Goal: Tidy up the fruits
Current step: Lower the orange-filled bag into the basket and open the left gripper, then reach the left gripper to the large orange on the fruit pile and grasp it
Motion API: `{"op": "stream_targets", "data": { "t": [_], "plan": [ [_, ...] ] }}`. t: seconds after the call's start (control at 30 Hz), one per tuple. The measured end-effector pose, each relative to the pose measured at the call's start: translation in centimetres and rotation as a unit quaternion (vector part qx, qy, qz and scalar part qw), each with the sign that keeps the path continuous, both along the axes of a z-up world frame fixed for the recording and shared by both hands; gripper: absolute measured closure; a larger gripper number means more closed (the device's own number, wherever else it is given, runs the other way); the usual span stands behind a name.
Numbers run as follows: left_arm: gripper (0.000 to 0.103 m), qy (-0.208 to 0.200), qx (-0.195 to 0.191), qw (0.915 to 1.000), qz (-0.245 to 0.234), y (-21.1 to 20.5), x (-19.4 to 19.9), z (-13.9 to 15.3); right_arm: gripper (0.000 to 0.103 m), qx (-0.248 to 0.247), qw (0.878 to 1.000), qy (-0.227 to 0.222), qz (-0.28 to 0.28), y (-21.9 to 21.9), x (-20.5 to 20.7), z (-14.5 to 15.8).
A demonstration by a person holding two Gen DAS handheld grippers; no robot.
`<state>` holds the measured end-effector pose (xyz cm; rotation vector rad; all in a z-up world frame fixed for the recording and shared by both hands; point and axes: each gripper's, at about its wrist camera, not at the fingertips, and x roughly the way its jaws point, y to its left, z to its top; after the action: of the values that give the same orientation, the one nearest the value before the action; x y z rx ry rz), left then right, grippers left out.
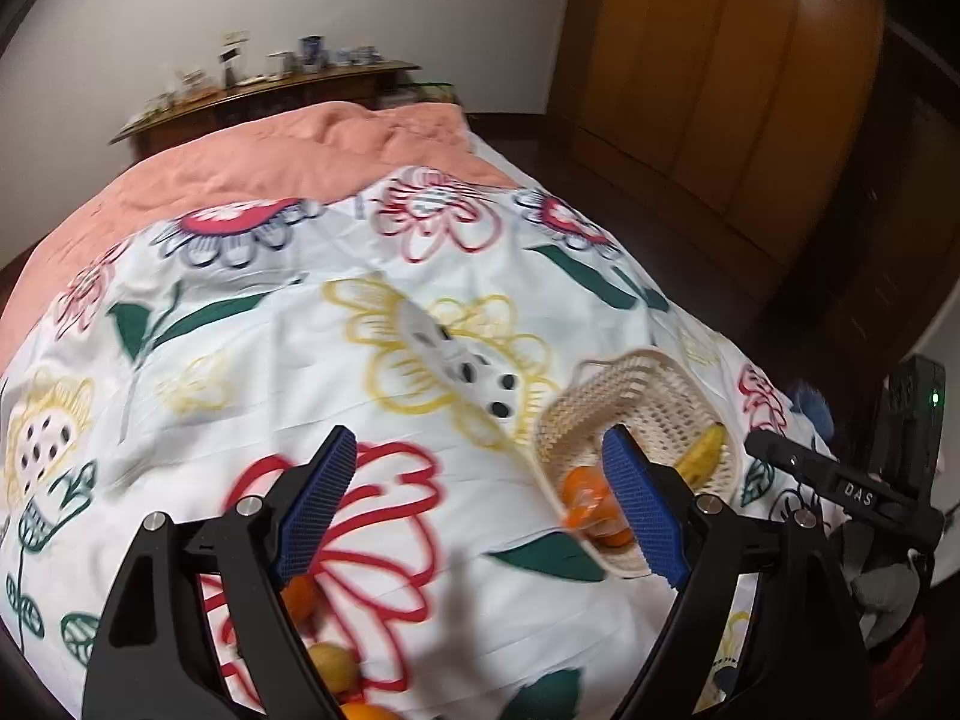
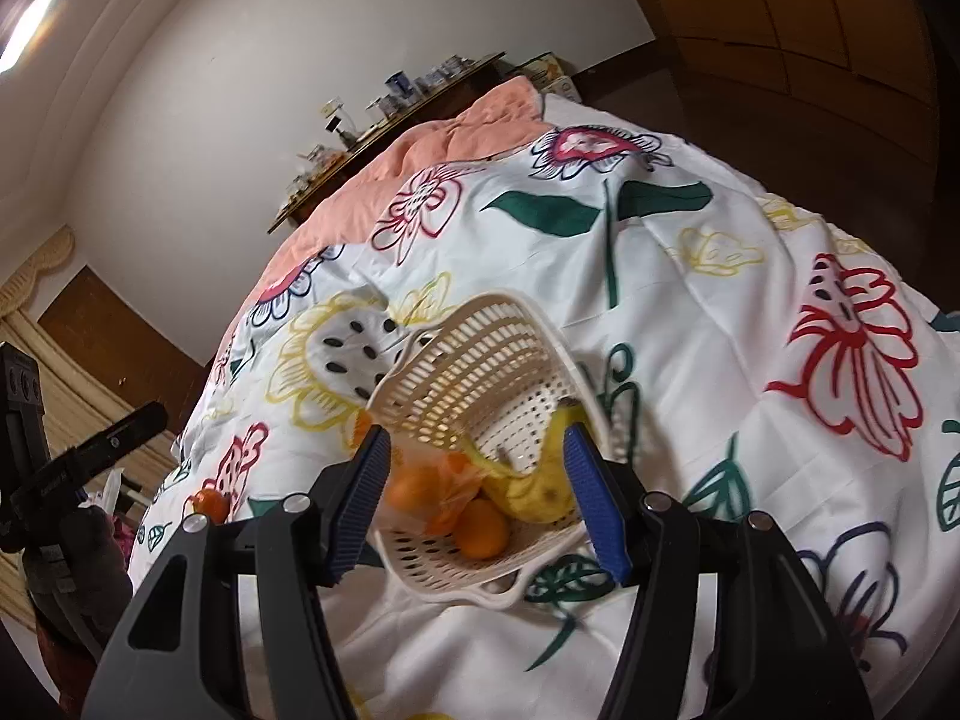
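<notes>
Several oranges (image 2: 483, 531) and a soft banana (image 2: 534, 489) fill the light plastic basket (image 2: 480, 336); lift by its rim. Both tools, left (image 1: 486, 504) and right (image 2: 477, 501), seemingly gape empty.

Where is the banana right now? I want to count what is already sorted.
The banana lies inside the white basket on the flowered bedspread, along its right wall beside the oranges in the right wrist view.

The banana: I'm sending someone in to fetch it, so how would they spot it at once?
Find the bed with the flowered sheet; on it sits a cream slotted plastic basket. Inside, against one wall, lies the banana, long, curved and yellow, while the oranges beside it are round.
</notes>
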<state>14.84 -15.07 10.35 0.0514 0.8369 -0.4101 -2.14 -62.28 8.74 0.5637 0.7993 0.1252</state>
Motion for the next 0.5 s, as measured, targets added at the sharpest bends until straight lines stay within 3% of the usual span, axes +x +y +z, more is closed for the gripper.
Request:
{"op": "stream_targets", "data": {
  "t": [0.5],
  "plan": [
    [0.015,-0.009,-0.010,0.9952,0.097,10.4,-2.1,0.1,0.043,-0.015,0.998,-0.004,0.066,5.7,0.0,1.3]
  ]
}}
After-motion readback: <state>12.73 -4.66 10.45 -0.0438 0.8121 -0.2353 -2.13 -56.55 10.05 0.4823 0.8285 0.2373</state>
